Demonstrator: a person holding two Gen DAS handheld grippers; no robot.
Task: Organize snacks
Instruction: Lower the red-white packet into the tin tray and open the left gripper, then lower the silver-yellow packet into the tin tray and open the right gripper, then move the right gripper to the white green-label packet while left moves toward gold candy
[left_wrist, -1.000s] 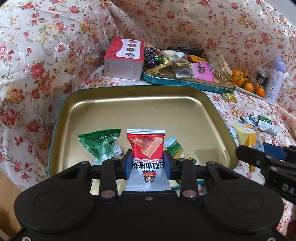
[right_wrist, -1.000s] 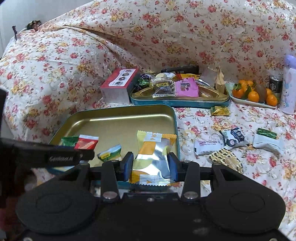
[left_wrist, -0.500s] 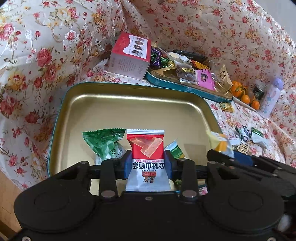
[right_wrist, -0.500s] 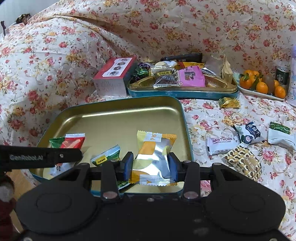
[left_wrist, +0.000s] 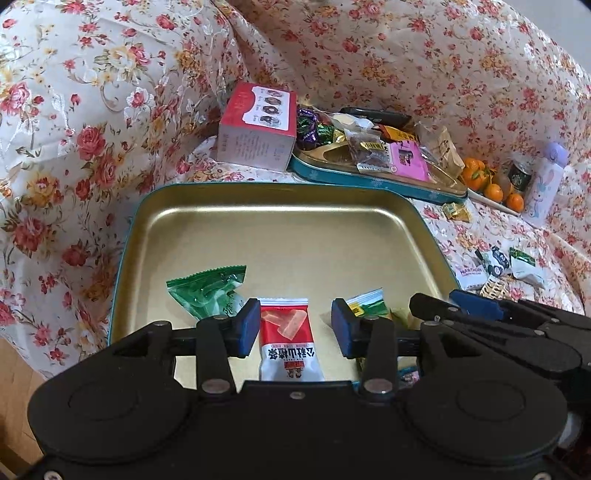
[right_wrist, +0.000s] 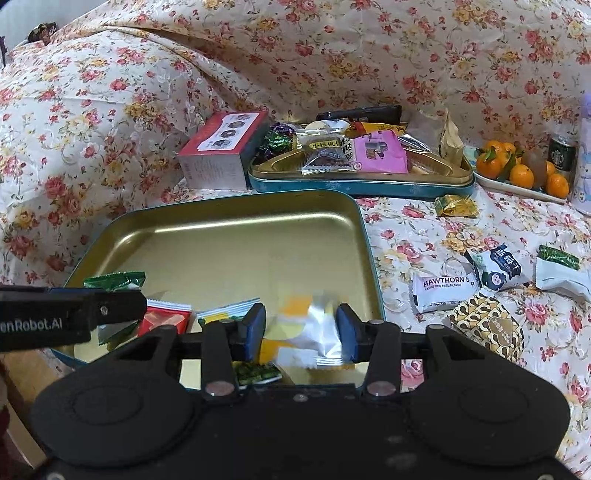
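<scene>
Jaws of the left gripper (left_wrist: 294, 326) have just been opening, pads clear of the red snack packet (left_wrist: 286, 341) lying in the near gold tray (left_wrist: 280, 206). Right gripper (right_wrist: 301, 332) has just been loosening around a blurred yellow-silver packet (right_wrist: 310, 332); contact unclear.

1. A red-and-white snack packet (left_wrist: 286, 339) lies flat in the gold tray (left_wrist: 280, 236), lengthwise, clear of both blue pads.
2. A green packet (left_wrist: 207, 291) lies crumpled just to its left, and a small yellow-green packet (left_wrist: 365, 304) to its right.
3. A silver-and-yellow packet (right_wrist: 306, 332), blurred, sits tilted between the other pair of pads, over the tray's near right corner.
</scene>
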